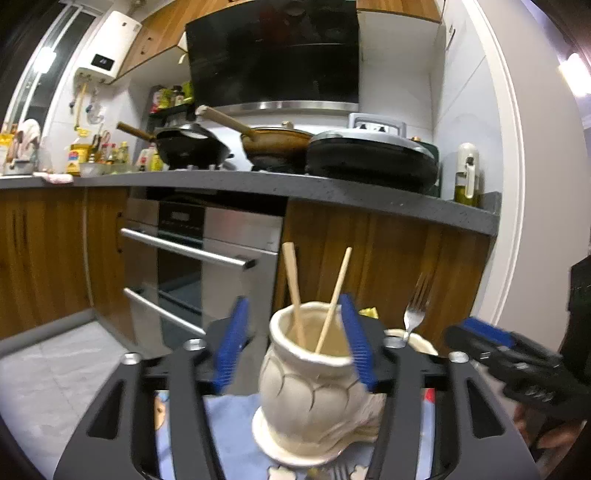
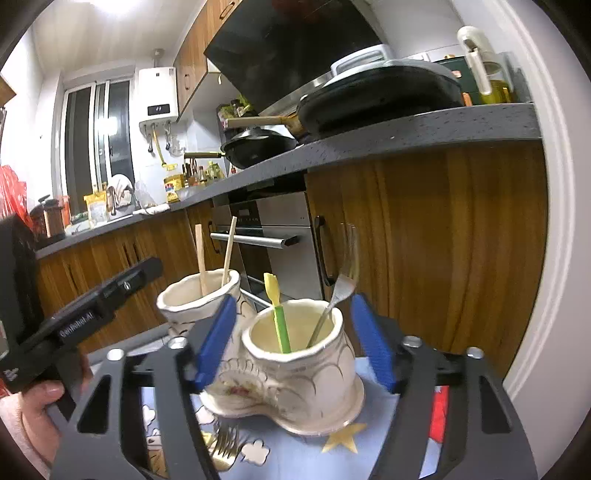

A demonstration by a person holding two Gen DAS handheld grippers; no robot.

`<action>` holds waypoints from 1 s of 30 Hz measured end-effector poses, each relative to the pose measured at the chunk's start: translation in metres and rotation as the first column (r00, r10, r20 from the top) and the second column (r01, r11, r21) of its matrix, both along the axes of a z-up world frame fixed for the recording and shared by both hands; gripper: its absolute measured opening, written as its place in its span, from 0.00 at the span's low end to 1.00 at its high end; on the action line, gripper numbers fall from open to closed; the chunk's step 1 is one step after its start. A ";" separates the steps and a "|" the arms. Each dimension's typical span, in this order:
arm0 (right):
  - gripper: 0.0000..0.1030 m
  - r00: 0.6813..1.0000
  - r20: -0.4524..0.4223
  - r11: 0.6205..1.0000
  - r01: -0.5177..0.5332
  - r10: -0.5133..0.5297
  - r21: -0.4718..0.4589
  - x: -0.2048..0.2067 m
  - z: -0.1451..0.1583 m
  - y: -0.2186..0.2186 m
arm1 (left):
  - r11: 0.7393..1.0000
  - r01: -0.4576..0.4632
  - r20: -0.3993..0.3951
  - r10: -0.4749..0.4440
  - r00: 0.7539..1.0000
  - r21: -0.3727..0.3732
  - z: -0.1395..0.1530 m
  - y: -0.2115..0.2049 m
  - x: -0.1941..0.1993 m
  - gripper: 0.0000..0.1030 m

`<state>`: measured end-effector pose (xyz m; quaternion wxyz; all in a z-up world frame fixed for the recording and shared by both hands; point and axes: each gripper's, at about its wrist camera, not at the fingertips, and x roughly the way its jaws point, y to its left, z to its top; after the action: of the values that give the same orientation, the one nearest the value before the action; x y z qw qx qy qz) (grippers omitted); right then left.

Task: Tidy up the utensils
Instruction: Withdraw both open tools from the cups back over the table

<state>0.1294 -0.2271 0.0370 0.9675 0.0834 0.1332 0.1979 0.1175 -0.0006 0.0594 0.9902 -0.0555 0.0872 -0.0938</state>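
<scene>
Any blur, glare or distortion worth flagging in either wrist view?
Left wrist: strong fisheye bend in the countertop; the fork is smeared by motion, and the window is blown out. Right wrist: the fork tines ghost, the ceiling glares, and the chopsticks stay sharp.

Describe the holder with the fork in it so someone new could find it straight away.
Below the grey kitchen counter, on the blue patterned cloth, stand two joined cream ceramic pots. The fork pot is the right one, holding a metal fork and a green-and-yellow stick; its neighbour holds two wooden chopsticks.
</scene>
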 end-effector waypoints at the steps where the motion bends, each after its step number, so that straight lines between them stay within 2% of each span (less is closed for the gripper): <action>1: 0.70 1.000 -0.003 1.000 -0.001 0.001 0.011 -0.005 0.000 -0.003 | 1.000 -0.008 -0.004 0.008 1.000 0.007 0.000 0.001 -0.003 0.55; 3: 0.76 1.000 -0.004 1.000 -0.006 0.006 0.020 -0.013 0.000 -0.006 | 0.999 -0.038 -0.014 0.038 0.999 0.022 -0.001 0.003 -0.011 0.58; 4: 0.78 1.000 -0.002 1.000 -0.007 0.007 0.020 -0.017 0.000 -0.008 | 0.999 -0.047 -0.017 0.048 0.999 0.023 -0.002 0.005 -0.014 0.68; 6: 0.83 1.000 0.011 1.000 -0.007 0.007 0.015 -0.027 -0.001 -0.009 | 0.997 -0.070 -0.019 0.071 0.997 0.016 -0.004 0.009 -0.023 0.74; 11: 0.93 1.000 0.023 1.000 0.000 0.000 -0.001 -0.042 -0.005 -0.009 | 0.993 -0.114 -0.032 0.115 0.993 0.027 -0.010 0.018 -0.047 0.78; 17: 0.95 1.000 0.030 1.000 0.002 -0.001 -0.015 -0.054 -0.009 -0.007 | 0.990 -0.142 -0.086 0.144 0.986 0.023 -0.026 0.025 -0.063 0.82; 19: 0.95 0.999 0.032 1.000 0.008 -0.007 -0.019 -0.058 -0.011 -0.008 | 0.988 -0.152 -0.102 0.154 0.983 0.030 -0.031 0.025 -0.066 0.89; 30: 0.95 0.999 -0.008 0.998 0.043 -0.044 -0.034 -0.064 -0.022 -0.017 | 0.979 -0.197 -0.155 0.203 0.967 0.055 -0.048 0.028 -0.084 0.94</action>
<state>0.0649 -0.2444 0.0150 0.9723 0.0707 0.1389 0.1742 0.0339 0.0275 0.0110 0.9853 -0.0521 0.1619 0.0131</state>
